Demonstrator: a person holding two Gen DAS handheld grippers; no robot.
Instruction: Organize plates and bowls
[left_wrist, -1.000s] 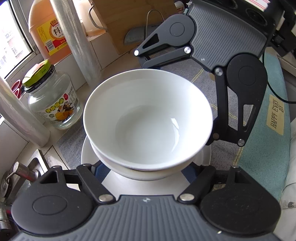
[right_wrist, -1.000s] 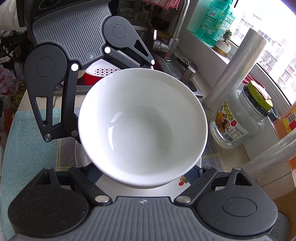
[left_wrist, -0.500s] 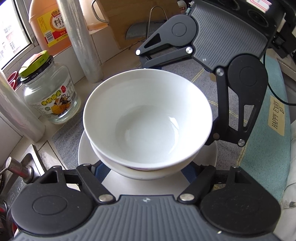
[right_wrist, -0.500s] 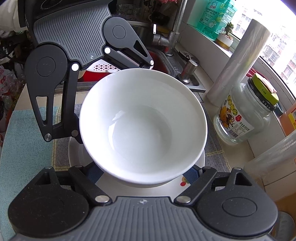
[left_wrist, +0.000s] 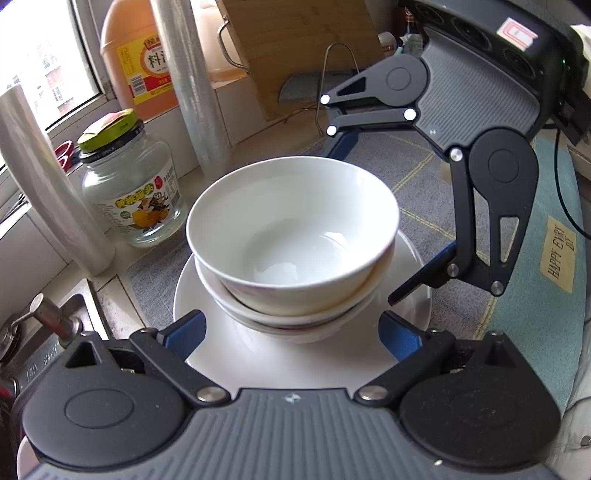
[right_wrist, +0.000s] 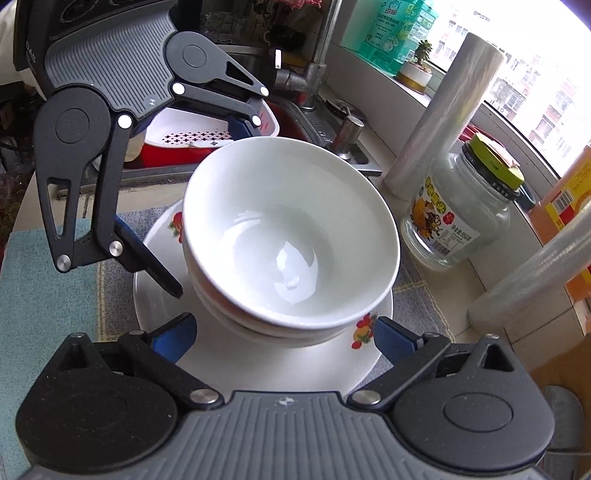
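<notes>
Left wrist view is showing me a glass jar (left_wrist: 131, 184) sitting at the left, then the stack of white bowls (left_wrist: 291, 236) nesting on the plate (left_wrist: 258, 354) at centre. My left gripper (left_wrist: 291, 330) is standing wide, its jaws having just been opening, blue pads clear of the stack with the plate's near edge lying between them. Further right, my right gripper (left_wrist: 364, 218) is likewise gaping after just opening, flanking the bowls without touching, over the grey mat (left_wrist: 417, 184).
</notes>
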